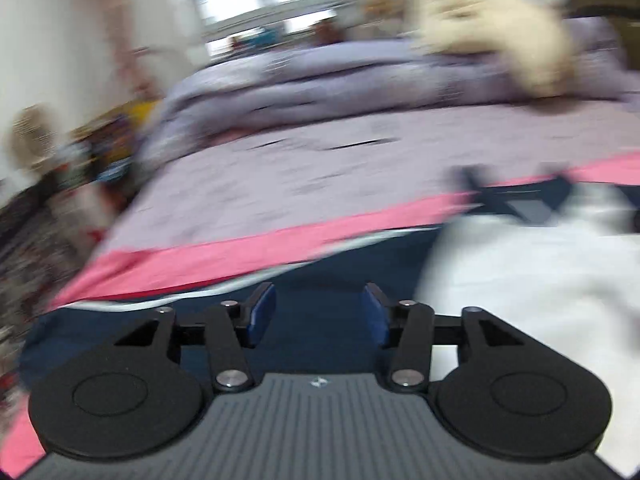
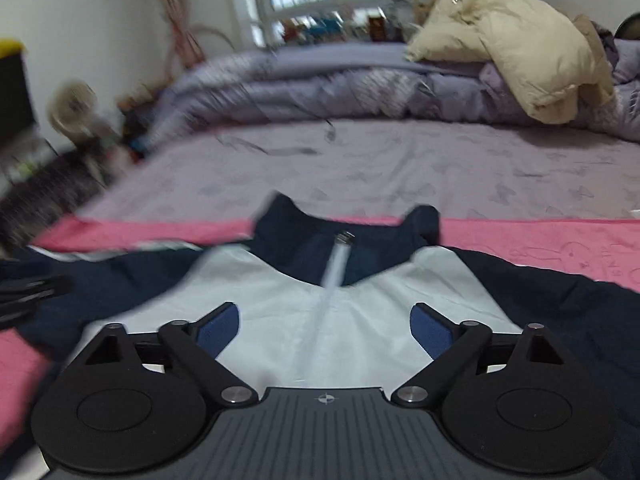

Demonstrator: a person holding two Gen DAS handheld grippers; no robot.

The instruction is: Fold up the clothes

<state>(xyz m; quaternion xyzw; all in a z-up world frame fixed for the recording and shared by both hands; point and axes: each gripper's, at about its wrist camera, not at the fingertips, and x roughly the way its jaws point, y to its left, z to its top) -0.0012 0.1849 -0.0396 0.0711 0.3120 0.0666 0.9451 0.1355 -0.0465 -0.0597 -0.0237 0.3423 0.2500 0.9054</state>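
We are holding the right tool point(image 2: 324, 330) low in the right wrist view with its blue pads point(image 2: 432, 330) standing wide and nothing between them, hovering over the white chest panel of the jacket point(image 2: 288, 312). In the left wrist view the left tool point(image 1: 319, 314) is sitting at a middling gap, also empty, over the navy part of the garment near the bottom centre of the frame. We are judging the folding as barely begun: the jacket is lying spread flat and front-up across the lower half of both frames, sleeves reaching out left and right, collar point(image 2: 344, 220) open at the middle of the frame, and no fold is showing anywhere. Bringing the sleeves in and doubling the body seem to be what is left. The cloth is looking thin and smooth, with soft creases on the white panel, and a pale zipper point(image 2: 338, 256) running up to a small metal pull. Under it a pink towel point(image 2: 540, 240), slightly nubby, is crossing the bed in a band. Beyond that the lilac bedsheet point(image 2: 400, 168) is stretching away, matte with a faint print. Farther up, a rumpled quilt point(image 2: 320, 88) is bunching in thick folds, and a puffy cream coat point(image 2: 512, 48) is slumping on it at upper right.
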